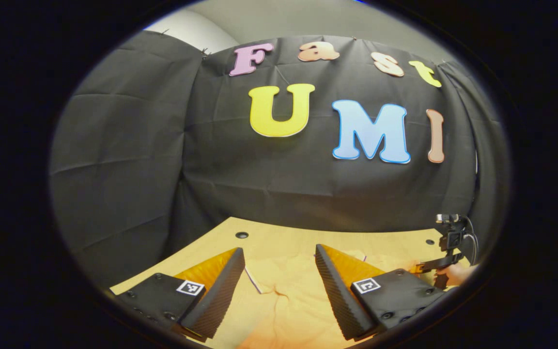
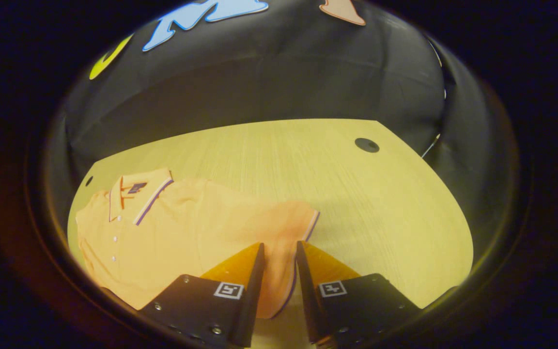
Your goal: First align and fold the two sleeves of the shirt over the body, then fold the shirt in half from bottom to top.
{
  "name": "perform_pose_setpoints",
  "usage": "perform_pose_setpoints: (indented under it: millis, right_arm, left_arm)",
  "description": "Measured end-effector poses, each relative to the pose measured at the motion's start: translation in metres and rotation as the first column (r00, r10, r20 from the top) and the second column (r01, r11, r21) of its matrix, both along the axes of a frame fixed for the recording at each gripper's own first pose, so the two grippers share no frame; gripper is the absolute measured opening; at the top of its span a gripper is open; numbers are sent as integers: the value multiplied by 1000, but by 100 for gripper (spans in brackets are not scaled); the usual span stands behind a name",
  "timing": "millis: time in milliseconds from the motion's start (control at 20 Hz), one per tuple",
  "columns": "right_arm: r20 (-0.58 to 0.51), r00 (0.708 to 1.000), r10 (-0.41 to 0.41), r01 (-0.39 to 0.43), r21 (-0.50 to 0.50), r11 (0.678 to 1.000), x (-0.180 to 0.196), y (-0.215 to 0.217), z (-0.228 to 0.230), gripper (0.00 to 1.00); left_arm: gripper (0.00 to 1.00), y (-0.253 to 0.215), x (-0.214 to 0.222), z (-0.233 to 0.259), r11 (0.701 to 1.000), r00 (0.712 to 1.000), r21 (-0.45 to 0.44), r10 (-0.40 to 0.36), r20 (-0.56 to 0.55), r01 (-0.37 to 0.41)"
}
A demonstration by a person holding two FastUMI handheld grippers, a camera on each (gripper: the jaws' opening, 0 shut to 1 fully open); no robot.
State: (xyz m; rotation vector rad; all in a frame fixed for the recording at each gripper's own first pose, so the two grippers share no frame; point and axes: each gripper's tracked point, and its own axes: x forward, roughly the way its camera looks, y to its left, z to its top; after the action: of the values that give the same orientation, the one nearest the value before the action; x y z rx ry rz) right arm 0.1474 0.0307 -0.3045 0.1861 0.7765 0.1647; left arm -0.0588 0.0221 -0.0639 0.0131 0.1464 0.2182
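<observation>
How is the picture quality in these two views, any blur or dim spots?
Left gripper view: sharp, evenly lit, fisheye bowing the table. Right gripper view: dimmer with a warm cast, soft on the shirt, whose sleeve looks blurred; the right gripper is sharper.

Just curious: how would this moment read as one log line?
left gripper: open above shirt | right gripper: around sleeve, grip unclear | folds: none

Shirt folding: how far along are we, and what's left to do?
Nothing looks folded yet. In the right gripper view the shirt lies flat on the table, buttons up, its sleeve spread outward. In hand: the right claw straddles that sleeve, not clearly pinching it. The left claw is open above the fabric. Left: both sleeve folds, then the bottom-to-top fold.
</observation>
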Motion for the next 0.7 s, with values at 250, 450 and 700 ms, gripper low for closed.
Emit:
perform_pose_setpoints:
  millis: [250,450,700]
  right_arm:
    - [58,998,-7,9,-26,1000,3,5,18,0]
    - [152,986,69,-58,-74,996,2,22,56,1]
    - [208,951,228,-201,-142,969,-8,70,77,0]
  left_arm:
    - [95,0,-4,-1,1000,1000,-2,3,3,-3]
    - [95,3,-7,-2,1000,1000,-10,11,6,-11]
    - [95,7,-13,-5,999,1000,-25,21,9,-21]
